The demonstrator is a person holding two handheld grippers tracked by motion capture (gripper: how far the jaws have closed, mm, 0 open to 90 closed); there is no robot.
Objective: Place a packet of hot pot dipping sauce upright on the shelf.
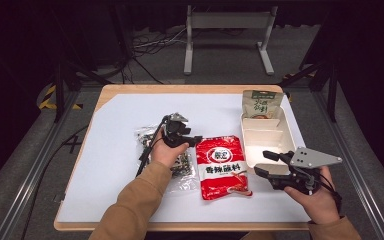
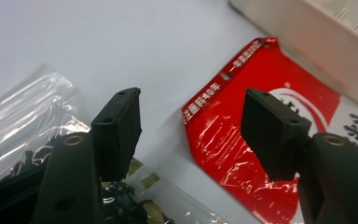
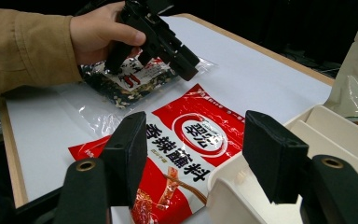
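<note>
- Nearest the high camera: two tan sleeves and two hands, each holding one tool.
- Right tool (image 1: 266,163) at the near right of the surface (image 1: 115,200), jaws standing wide apart with nothing between them, fingertips just at the near end of the tray (image 1: 248,150).
- Left tool (image 1: 192,140) over the middle of the surface, jaws apart and gripping nothing; one jaw over the clear bag (image 2: 32,107), the other over the top corner of the red packet (image 2: 261,84), bare white surface in the gap.
- Packets counted: three. One red packet (image 1: 223,167), one clear bag (image 1: 180,167), one green-and-beige pouch (image 1: 259,104).
- Trays counted: one, cream-coloured, with inner dividers, on the right side of the surface.
- Red packet lying flat at the centre, between the clear bag and the tray; glossy red film, a white round emblem near the top, a white band with black characters across the middle, a food picture at the bottom, a small punched hole in the top seal.
- Clear bag lying flat left of the red packet, partly under the left hand (image 1: 166,152); dark and pale dried bits inside, a small label with red marks.
- Pouch leaning at the far end of the tray, touching it.
- Beyond the surface: one white metal frame (image 1: 228,30) on the floor and loose cables.
</note>
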